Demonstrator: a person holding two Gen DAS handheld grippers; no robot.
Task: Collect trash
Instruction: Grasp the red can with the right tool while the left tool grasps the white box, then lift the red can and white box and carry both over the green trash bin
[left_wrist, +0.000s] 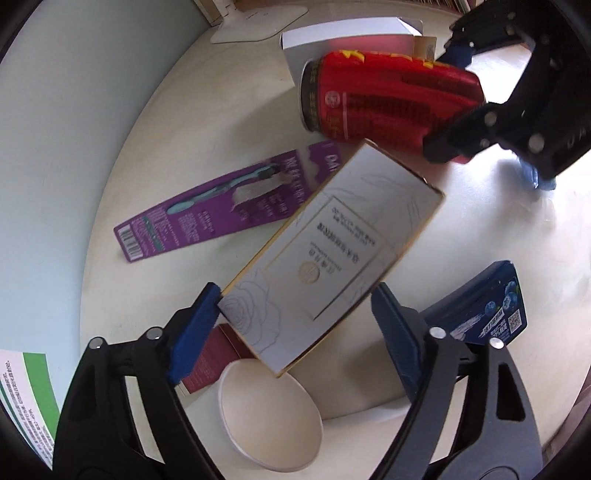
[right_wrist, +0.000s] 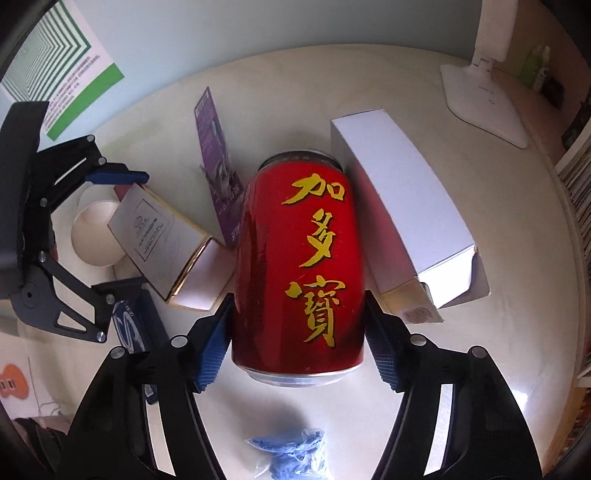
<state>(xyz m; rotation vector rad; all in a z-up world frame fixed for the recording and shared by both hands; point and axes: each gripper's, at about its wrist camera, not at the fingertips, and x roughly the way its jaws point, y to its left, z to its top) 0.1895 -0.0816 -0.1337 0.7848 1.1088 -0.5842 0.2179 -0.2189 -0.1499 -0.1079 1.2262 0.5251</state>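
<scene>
A: How far along is the collecting judged to be?

B: It is judged to be at its start. Nothing is seen gathered into any bin or bag, and none is in view. The pale round tabletop (right_wrist: 480, 369) is littered throughout.

A: What is left, taken from largest down?

B: A long white carton (right_wrist: 399, 206) is laid at about two o'clock of the red can (right_wrist: 299, 266), touching its side. The can is laid on its side at the middle of the right wrist view. A white box with gold edging (left_wrist: 332, 254) is placed at about nine o'clock of the can, propped on a paper cup (left_wrist: 269, 417). A purple toothbrush card (left_wrist: 221, 206) is spread flat at eleven o'clock of that box, its end tucked under it. A dark blue blueberry packet (left_wrist: 487, 310) is seen at four o'clock of the box, and a small crumpled blue wrapper (right_wrist: 291, 450) at six o'clock of the can.

A: And the claws?

B: The right claw (right_wrist: 297, 332) is set astride the can's base end, its blue pads pressed against both sides, so the can is taken as clamped. The left claw (left_wrist: 295, 328) is held apart around the gold-edged box; one pad (left_wrist: 199, 328) is touching its near corner, the other is clear of it, so no grip is judged made.

A: So what remains?

B: Every item is still to be carried off; only the can is in hand.
</scene>
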